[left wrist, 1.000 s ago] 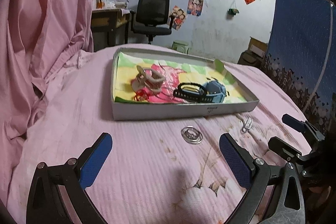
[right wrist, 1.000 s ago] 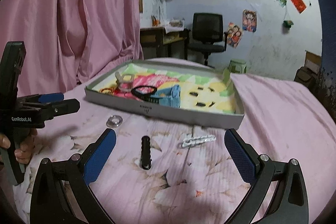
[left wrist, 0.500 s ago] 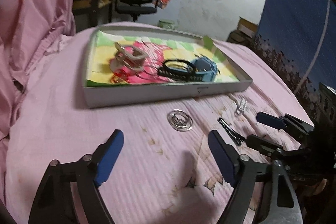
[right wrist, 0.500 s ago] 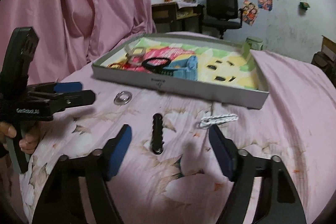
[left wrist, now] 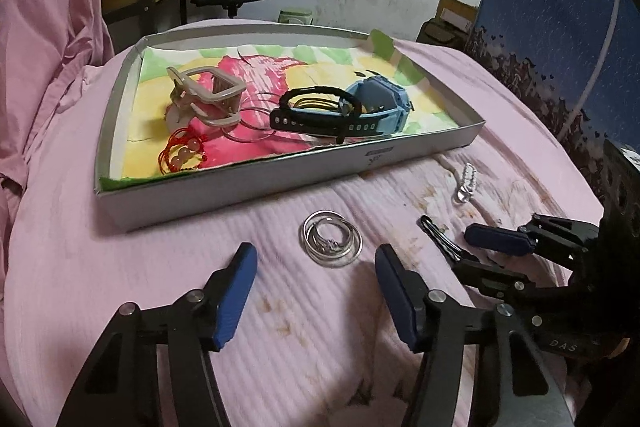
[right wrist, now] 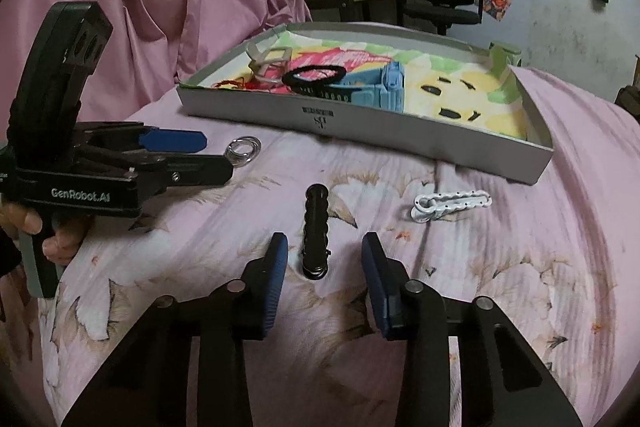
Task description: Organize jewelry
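Between closing left gripper (left wrist: 316, 267) fingers (left wrist: 234, 291), seemingly untouched rings (left wrist: 331, 239), open bedspread (left wrist: 160, 259) around.

My room is dim and flat-lit; soft shadows fall under my fingers near the box (left wrist: 248, 187). Fisheye bends the edges, dark vignette corners, slight grainy softness throughout.

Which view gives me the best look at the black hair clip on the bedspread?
The right wrist view: the black hair clip lies full length, just ahead of the closing right tongs. The left wrist view shows only part of it, partly hidden by the right tongs.
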`<state>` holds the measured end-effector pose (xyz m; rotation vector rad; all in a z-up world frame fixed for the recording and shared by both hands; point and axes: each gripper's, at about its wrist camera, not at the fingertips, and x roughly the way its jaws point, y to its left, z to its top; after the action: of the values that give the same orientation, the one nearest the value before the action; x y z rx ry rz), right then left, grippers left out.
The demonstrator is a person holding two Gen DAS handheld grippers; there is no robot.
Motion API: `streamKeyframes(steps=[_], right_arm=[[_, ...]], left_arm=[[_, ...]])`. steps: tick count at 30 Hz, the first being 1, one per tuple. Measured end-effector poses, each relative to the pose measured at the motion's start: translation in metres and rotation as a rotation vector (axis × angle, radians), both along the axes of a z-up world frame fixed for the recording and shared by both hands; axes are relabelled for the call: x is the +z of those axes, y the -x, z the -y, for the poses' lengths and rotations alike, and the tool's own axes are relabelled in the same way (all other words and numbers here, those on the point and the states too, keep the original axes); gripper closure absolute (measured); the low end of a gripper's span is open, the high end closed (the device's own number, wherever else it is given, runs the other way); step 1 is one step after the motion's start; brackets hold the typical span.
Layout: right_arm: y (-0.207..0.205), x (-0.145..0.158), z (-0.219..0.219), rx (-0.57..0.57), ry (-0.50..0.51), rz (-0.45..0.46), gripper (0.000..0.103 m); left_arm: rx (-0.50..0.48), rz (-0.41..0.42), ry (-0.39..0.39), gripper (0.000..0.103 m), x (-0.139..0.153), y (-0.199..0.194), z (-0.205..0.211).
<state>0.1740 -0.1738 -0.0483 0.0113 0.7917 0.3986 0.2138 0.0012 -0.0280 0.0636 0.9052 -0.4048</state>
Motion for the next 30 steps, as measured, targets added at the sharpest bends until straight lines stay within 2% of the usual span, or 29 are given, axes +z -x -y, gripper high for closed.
streamKeyframes(steps=[4, 10, 17, 24, 30], right_arm=[[-0.003, -0.004, 0.000, -0.009, -0.001, -0.018, 0.075], [-0.011, -0.007, 0.000, -0.031, -0.010, -0.039, 0.088], [-0.017, -0.010, 0.002, -0.058, -0.037, -0.045, 0.088], [-0.017, -0.011, 0.001, -0.057, -0.036, -0.041, 0.089], [-0.012, -0.007, 0.002, -0.056, -0.055, -0.014, 0.089]], left_arm=[[-0.001, 0.002, -0.025, 0.049, -0.003, -0.003, 0.004], [-0.016, 0.008, -0.066, 0.057, -0.003, -0.007, 0.013], [-0.047, 0.012, -0.122, 0.072, -0.005, -0.007, 0.022], [-0.053, 0.043, -0.121, 0.073, -0.001, -0.001, 0.021], [-0.061, 0.136, -0.080, 0.073, 0.013, 0.017, 0.015]])
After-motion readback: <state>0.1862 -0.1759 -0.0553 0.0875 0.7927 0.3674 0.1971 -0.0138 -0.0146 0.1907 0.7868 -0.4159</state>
